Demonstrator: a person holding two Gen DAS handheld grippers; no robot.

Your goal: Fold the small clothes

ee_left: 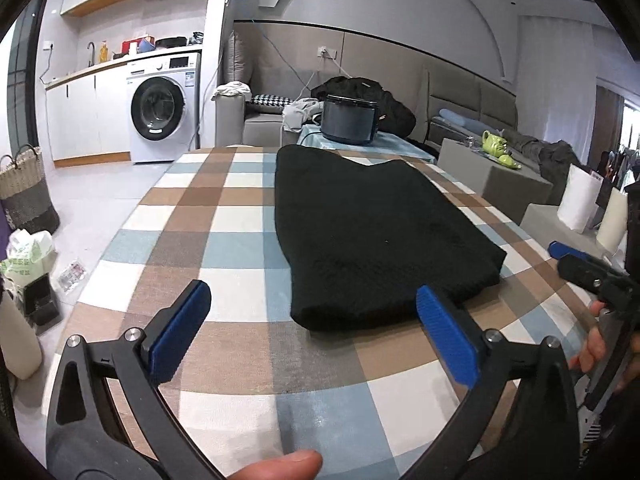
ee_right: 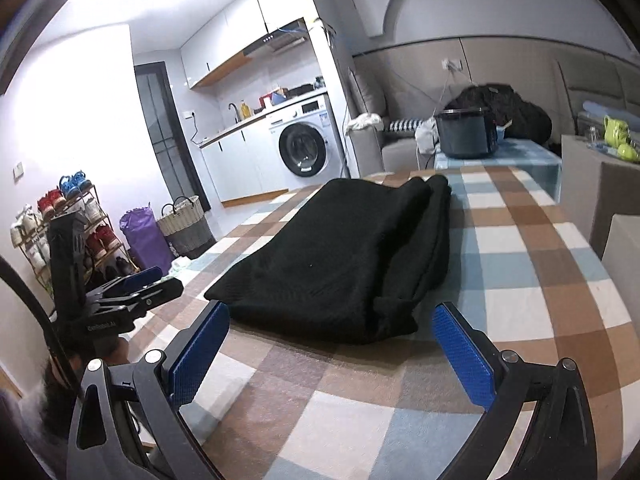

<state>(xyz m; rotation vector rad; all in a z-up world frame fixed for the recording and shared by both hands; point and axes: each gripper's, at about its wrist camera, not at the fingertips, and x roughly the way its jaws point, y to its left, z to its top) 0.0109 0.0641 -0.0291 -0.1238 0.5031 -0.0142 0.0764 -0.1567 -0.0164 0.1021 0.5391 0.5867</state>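
A black knitted garment (ee_left: 372, 232) lies folded into a long strip on the checked tablecloth (ee_left: 224, 248). My left gripper (ee_left: 312, 328) hangs open just short of its near edge, nothing between the blue pads (ee_left: 180, 332). In the right wrist view the same garment (ee_right: 344, 256) shows its stacked folds on its right side. My right gripper (ee_right: 332, 348) stands open before the near edge, also with nothing in it. Each gripper shows in the other's view: the right one (ee_left: 580, 260) at the far right, the left one (ee_right: 136, 288) at the left.
A dark round pot (ee_left: 350, 120) stands on a light-blue surface beyond the table's far end. A washing machine (ee_left: 164, 112), a woven basket (ee_left: 24, 188) and bags are on the floor to the left. Grey sofa blocks (ee_left: 512, 184) sit to the right. A thumb (ee_left: 288, 466) shows below.
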